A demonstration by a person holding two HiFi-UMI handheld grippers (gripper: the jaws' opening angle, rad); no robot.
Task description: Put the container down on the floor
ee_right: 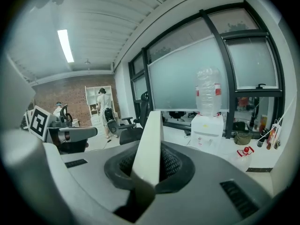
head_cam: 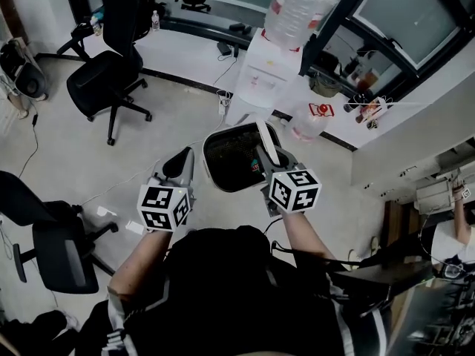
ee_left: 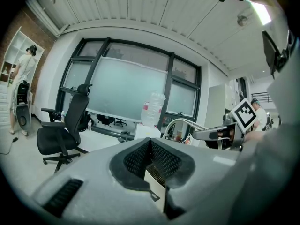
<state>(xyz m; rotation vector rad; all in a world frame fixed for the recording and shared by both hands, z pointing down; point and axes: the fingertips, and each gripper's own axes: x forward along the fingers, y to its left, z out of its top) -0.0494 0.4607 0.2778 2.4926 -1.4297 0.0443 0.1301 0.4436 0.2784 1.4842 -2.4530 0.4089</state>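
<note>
The container (head_cam: 236, 159) is a white bin with a dark inside, hanging above the floor in front of me in the head view. Its white rim strip (ee_right: 149, 139) runs up between the jaws of my right gripper (ee_right: 149, 170), which is shut on it; this gripper (head_cam: 269, 158) sits at the bin's right edge. My left gripper (head_cam: 182, 165) hovers just left of the bin, apart from it. Its jaws (ee_left: 152, 168) meet in a closed V and hold nothing that I can make out.
A white water dispenser (head_cam: 267, 69) with a big bottle (head_cam: 298, 6) stands beyond the bin, and a red-capped jug (head_cam: 310, 121) sits beside it. One black office chair (head_cam: 107, 80) is at the far left, another (head_cam: 52, 247) at the near left. A person (ee_right: 103, 109) stands far off by shelves.
</note>
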